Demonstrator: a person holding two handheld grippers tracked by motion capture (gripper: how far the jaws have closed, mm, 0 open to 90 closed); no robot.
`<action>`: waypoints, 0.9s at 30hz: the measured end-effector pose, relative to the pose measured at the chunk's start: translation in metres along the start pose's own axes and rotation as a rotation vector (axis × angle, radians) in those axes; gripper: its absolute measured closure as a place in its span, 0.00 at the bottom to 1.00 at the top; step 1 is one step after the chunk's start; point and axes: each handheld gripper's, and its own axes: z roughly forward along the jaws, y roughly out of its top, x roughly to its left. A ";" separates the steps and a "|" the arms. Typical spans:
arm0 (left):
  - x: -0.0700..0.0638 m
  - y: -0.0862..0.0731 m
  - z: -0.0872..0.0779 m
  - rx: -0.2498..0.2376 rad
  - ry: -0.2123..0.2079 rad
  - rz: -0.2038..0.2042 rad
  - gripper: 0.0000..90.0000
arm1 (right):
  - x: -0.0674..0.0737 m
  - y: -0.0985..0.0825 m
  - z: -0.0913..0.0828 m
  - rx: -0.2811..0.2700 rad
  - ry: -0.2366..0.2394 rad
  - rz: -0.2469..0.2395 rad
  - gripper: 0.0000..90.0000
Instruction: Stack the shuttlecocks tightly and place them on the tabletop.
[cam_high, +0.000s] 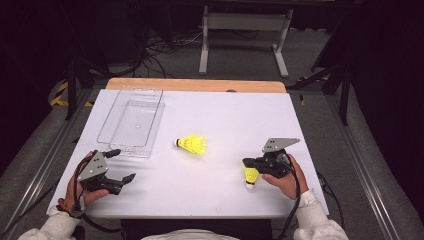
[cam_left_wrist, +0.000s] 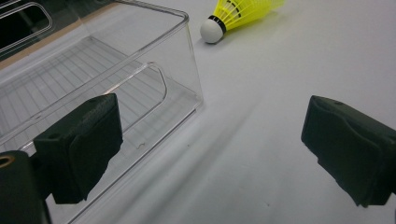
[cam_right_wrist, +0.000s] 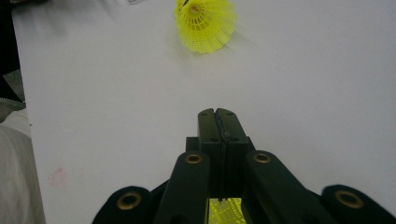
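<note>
The right gripper (cam_high: 248, 162) has its jaws pressed together on a yellow shuttlecock (cam_high: 251, 178), which hangs cork-down near the table's (cam_high: 240, 120) front right; its skirt is mostly hidden behind the jaws. The left gripper (cam_high: 124, 165) stands wide apart, holding nothing, beside a clear bin (cam_high: 131, 121). A second shuttlecock (cam_high: 191, 144) lies mid-table, cork pointing left.

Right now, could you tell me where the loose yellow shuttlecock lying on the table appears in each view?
High view: loose shuttlecock at table centre, right of the clear bin.
Left gripper view: top edge, right of centre, white cork toward the bin's corner.
Right gripper view: top centre, skirt facing the camera.
Shared landmark: the white tabletop.
</note>
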 end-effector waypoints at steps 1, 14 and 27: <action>0.000 0.000 0.000 0.001 0.001 0.002 0.07 | 0.000 0.001 0.000 -0.004 -0.002 -0.001 1.00; 0.000 0.000 0.000 -0.003 0.003 -0.005 0.07 | 0.001 0.008 -0.003 -0.056 -0.006 -0.002 1.00; 0.001 0.001 -0.001 -0.017 0.015 0.000 0.07 | 0.004 0.020 -0.005 -0.114 -0.036 -0.014 1.00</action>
